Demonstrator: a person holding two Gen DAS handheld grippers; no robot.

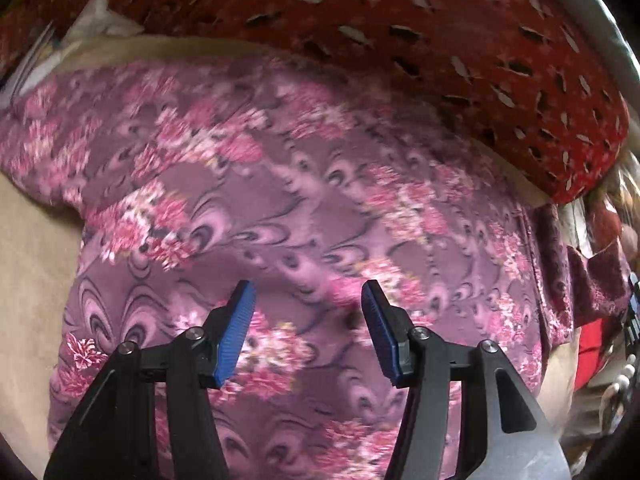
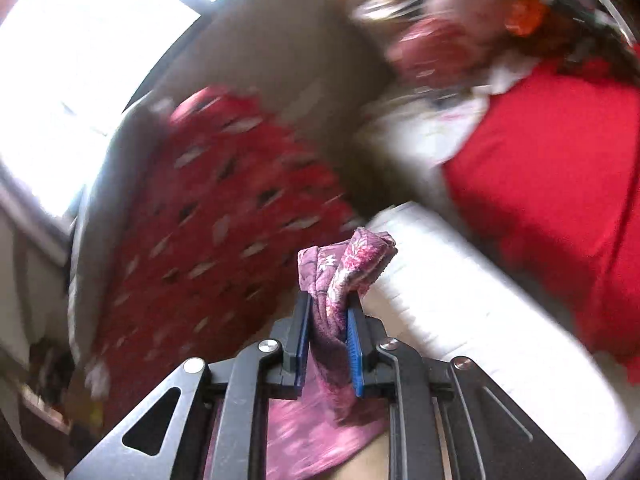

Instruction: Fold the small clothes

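A purple garment with pink flower print [image 1: 304, 216] lies spread on a beige surface [image 1: 28, 264] in the left wrist view. My left gripper [image 1: 308, 300] is open and empty, its blue pads [image 1: 236, 332] hovering just above the middle of the garment. In the right wrist view my right gripper [image 2: 328, 304] is shut on a bunched edge of the same purple floral garment [image 2: 344, 264], which sticks up between the pads and hangs down behind them.
A red cloth with white and dark leaf marks [image 1: 440, 40] lies beyond the garment, also in the right wrist view [image 2: 224, 216]. A plain red cloth [image 2: 552, 168] and a white ribbed item [image 2: 460, 296] lie at the right. The right view is blurred.
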